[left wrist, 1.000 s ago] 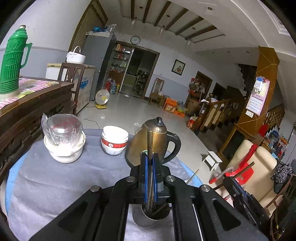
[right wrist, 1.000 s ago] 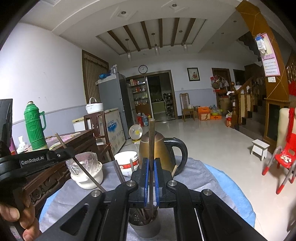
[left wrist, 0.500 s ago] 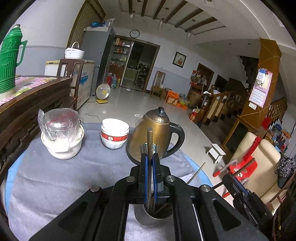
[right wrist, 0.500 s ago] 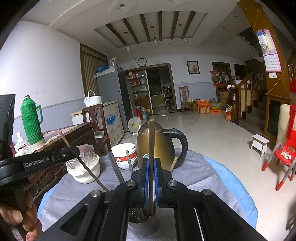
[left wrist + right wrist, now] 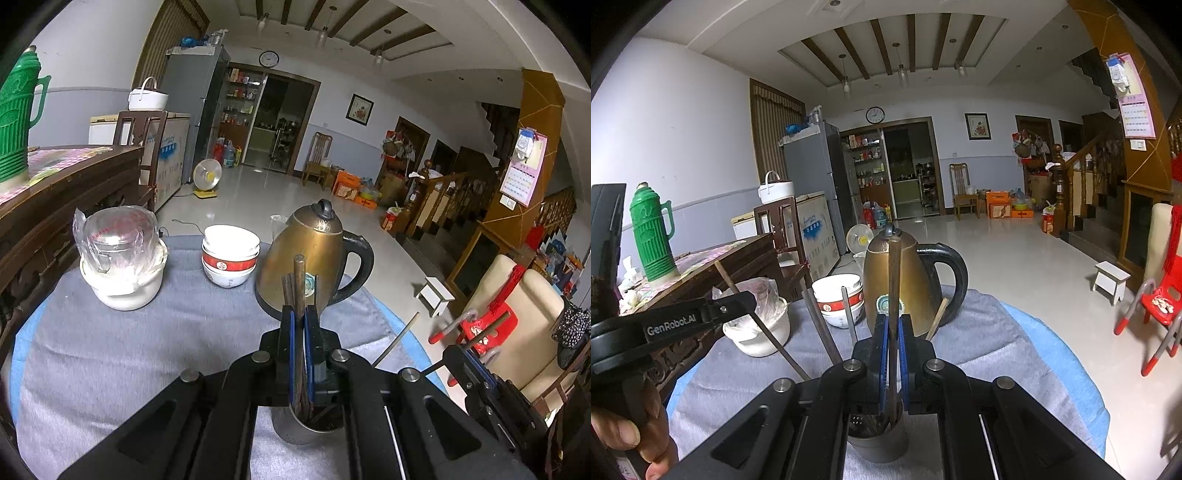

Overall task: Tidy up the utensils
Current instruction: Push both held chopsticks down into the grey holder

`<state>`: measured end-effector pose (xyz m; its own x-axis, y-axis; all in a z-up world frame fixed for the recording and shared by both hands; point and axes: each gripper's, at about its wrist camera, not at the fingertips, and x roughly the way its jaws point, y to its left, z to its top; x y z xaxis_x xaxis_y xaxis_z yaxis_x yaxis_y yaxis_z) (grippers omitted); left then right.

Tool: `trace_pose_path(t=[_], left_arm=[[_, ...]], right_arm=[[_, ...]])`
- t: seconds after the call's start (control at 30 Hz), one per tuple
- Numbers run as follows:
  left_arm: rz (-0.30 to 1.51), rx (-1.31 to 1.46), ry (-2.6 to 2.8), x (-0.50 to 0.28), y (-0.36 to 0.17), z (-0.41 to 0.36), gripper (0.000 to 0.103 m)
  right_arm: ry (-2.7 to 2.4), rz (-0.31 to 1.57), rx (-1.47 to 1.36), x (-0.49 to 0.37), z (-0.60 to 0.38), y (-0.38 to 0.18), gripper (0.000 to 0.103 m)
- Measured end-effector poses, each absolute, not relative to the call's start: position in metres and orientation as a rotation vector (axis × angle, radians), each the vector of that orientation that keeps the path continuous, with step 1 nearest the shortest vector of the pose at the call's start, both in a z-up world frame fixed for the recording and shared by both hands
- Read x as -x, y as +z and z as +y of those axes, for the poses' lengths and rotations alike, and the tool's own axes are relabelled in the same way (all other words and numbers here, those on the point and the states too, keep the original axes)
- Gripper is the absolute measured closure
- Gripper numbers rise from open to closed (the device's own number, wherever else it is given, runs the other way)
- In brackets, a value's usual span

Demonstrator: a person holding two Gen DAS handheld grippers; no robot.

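In the left wrist view my left gripper [image 5: 300, 317] is shut on a dark chopstick [image 5: 299, 277] that stands upright, its lower end inside a metal cup [image 5: 295, 434] right below the jaws. In the right wrist view my right gripper [image 5: 893, 321] is shut on another chopstick [image 5: 894, 273], which also reaches down into the metal cup [image 5: 879, 448]. Several more chopsticks [image 5: 820, 325] lean out of that cup. The left gripper's body [image 5: 683, 321] shows at the left of that view, with its chopstick [image 5: 768, 336] slanting down to the cup.
A brass kettle [image 5: 310, 266] stands just behind the cup on the grey cloth [image 5: 110, 350]. Stacked bowls [image 5: 231, 258] and a white pot with a wrapped glass [image 5: 122, 266] sit further left. A wooden cabinet with a green thermos [image 5: 652, 232] borders the table's left side.
Both grippers stay shut on their chopsticks over the cup. The left wrist view has tipped slightly; nothing was let go or picked up.
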<state>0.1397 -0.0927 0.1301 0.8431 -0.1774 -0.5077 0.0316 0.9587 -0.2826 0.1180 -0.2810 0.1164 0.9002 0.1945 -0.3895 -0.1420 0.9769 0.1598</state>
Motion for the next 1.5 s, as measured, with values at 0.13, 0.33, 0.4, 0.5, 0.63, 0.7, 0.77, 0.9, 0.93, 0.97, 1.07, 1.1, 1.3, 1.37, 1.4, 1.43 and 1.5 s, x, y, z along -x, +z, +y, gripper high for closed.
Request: trace_pose_path(t=[0.13, 0.33, 0.4, 0.5, 0.63, 0.7, 0.77, 0.9, 0.93, 0.97, 1.07, 1.1, 1.3, 1.37, 1.4, 1.43, 1.5], left_arm=[[0.563, 0.272, -0.113, -0.141, 0.128, -0.091, 0.098], [0.571, 0.275, -0.113, -0.143, 0.125, -0.092, 0.098], [0.573, 0.276, -0.112, -0.143, 0.124, -0.092, 0.098], [0.581, 0.274, -0.112, -0.145, 0.121, -0.093, 0.098], [0.588, 0.271, -0.112, -0.148, 0.118, -0.095, 0.098], [0.592, 0.271, -0.112, -0.149, 0.117, -0.095, 0.098], [0.595, 0.27, -0.111, -0.15, 0.117, -0.095, 0.098], [0.597, 0.27, -0.111, -0.15, 0.116, -0.095, 0.098], [0.598, 0.271, -0.11, -0.151, 0.116, -0.094, 0.098], [0.599, 0.272, -0.111, -0.15, 0.116, -0.094, 0.098], [0.6, 0.27, -0.111, -0.151, 0.116, -0.094, 0.098], [0.6, 0.27, -0.111, -0.151, 0.115, -0.094, 0.098], [0.608, 0.271, -0.111, -0.153, 0.111, -0.094, 0.098], [0.61, 0.27, -0.111, -0.153, 0.11, -0.094, 0.098], [0.61, 0.271, -0.11, -0.153, 0.11, -0.094, 0.098], [0.611, 0.27, -0.11, -0.153, 0.11, -0.094, 0.098], [0.614, 0.269, -0.11, -0.154, 0.108, -0.094, 0.098]], right_arm=[[0.175, 0.429, -0.132, -0.121, -0.28, 0.113, 0.097], [0.175, 0.435, -0.133, -0.124, -0.279, 0.111, 0.097], [0.177, 0.438, -0.133, -0.124, -0.279, 0.111, 0.097], [0.178, 0.447, -0.133, -0.126, -0.278, 0.108, 0.097], [0.18, 0.457, -0.133, -0.128, -0.277, 0.103, 0.097], [0.18, 0.459, -0.131, -0.13, -0.276, 0.103, 0.097], [0.18, 0.458, -0.133, -0.129, -0.275, 0.103, 0.097], [0.181, 0.461, -0.132, -0.129, -0.275, 0.102, 0.097], [0.181, 0.461, -0.131, -0.13, -0.275, 0.1, 0.097], [0.181, 0.462, -0.131, -0.13, -0.275, 0.1, 0.097], [0.182, 0.465, -0.131, -0.13, -0.274, 0.098, 0.097], [0.182, 0.466, -0.131, -0.131, -0.274, 0.098, 0.097], [0.181, 0.473, -0.131, -0.132, -0.275, 0.094, 0.097], [0.181, 0.474, -0.131, -0.133, -0.275, 0.094, 0.097], [0.181, 0.476, -0.13, -0.133, -0.274, 0.094, 0.097], [0.181, 0.477, -0.129, -0.133, -0.274, 0.094, 0.097], [0.182, 0.48, -0.131, -0.134, -0.275, 0.093, 0.097]])
